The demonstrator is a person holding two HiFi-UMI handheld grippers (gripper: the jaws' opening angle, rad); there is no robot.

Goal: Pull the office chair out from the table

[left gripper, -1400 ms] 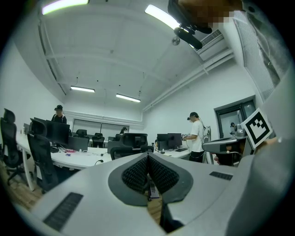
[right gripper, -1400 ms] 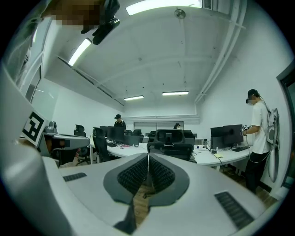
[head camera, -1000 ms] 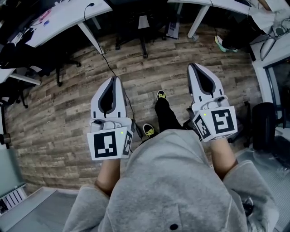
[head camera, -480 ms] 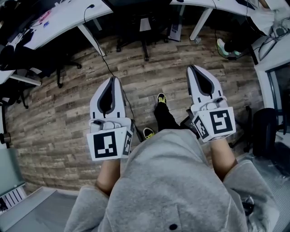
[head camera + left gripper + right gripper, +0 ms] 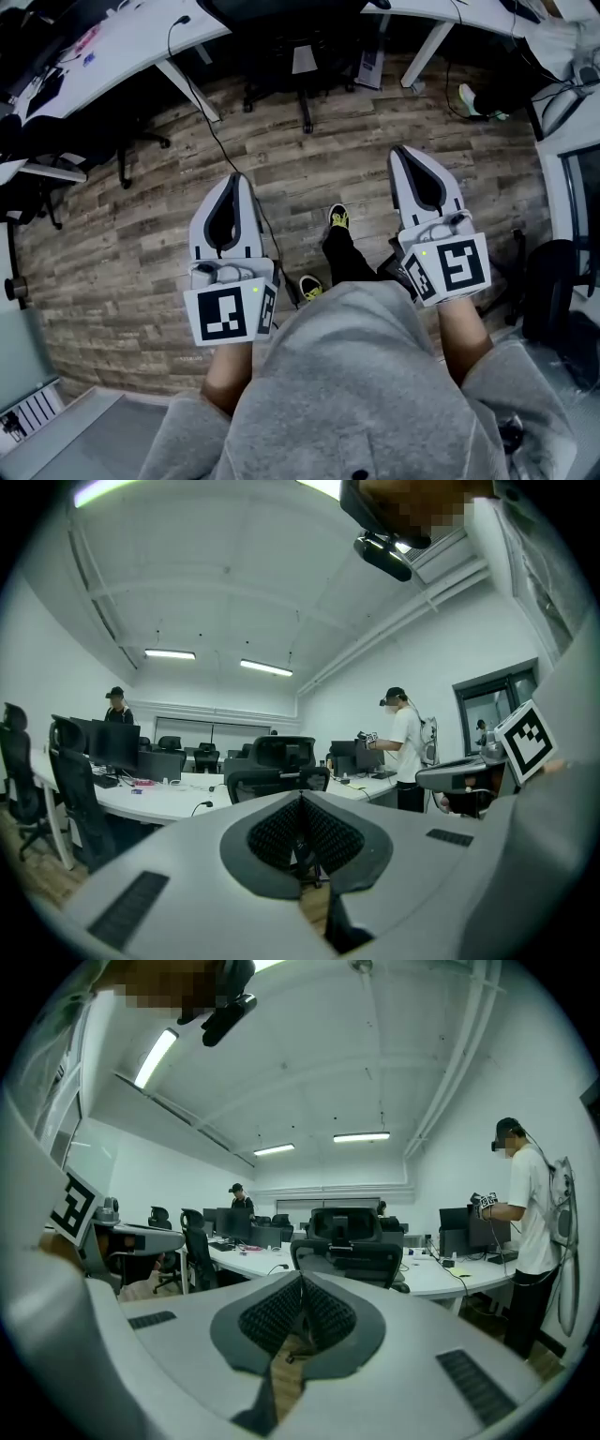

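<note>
A black office chair (image 5: 302,67) stands tucked under the curved white table (image 5: 122,37) at the top centre of the head view, well ahead of both grippers. My left gripper (image 5: 235,177) and right gripper (image 5: 398,150) are held side by side over the wood floor, both shut and empty. In the left gripper view the chair's mesh back and headrest (image 5: 281,759) rise just above the closed left gripper (image 5: 301,797). Seen over the closed right gripper (image 5: 302,1277), the chair (image 5: 349,1239) faces me, backed against the table (image 5: 450,1277).
Other black chairs stand at the left (image 5: 131,141) and the right edge (image 5: 548,272). A black cable (image 5: 225,141) runs from the table across the floor. A person in white (image 5: 405,747) stands at the desks on the right. Monitors (image 5: 112,745) sit on the table.
The table and chair have slid down the head view as I stepped closer. Both grippers travelled forward with me and stayed shut.
</note>
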